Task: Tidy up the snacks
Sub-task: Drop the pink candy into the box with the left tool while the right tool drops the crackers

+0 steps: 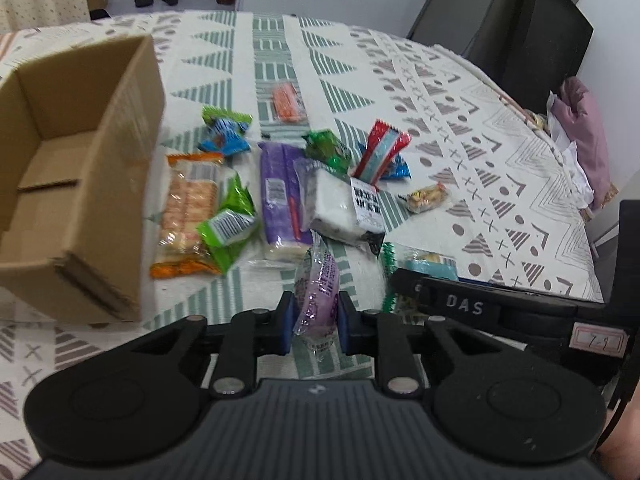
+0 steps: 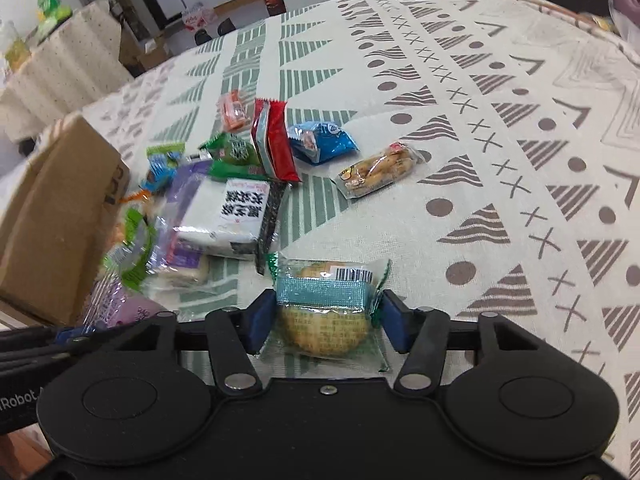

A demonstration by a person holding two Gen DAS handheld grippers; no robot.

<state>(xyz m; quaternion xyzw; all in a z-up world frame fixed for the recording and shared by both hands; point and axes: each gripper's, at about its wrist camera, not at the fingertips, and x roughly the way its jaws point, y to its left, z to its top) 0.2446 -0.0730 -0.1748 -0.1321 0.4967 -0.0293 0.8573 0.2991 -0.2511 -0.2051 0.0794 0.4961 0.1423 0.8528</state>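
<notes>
My left gripper (image 1: pixel 316 320) is shut on a clear purple snack packet (image 1: pixel 318 296), held just above the patterned tablecloth (image 1: pixel 460 92). An open, empty cardboard box (image 1: pixel 80 184) stands to its left, also seen as the box (image 2: pixel 52 220) in the right wrist view. My right gripper (image 2: pixel 328 320) has its blue pads against both sides of a clear packet with a teal band and a round biscuit (image 2: pixel 326 308). Between box and grippers lie several snacks: a cracker pack (image 1: pixel 188 208), a long purple pack (image 1: pixel 280 196), a white block pack (image 2: pixel 236 216), a red packet (image 2: pixel 272 140).
A blue packet (image 2: pixel 320 142), a peanut packet (image 2: pixel 376 170) and an orange packet (image 2: pixel 234 110) lie farther out. Bare cloth stretches to the right (image 2: pixel 520 160). A dark panel (image 1: pixel 532 40) and pink cloth (image 1: pixel 584 136) sit past the table's right edge.
</notes>
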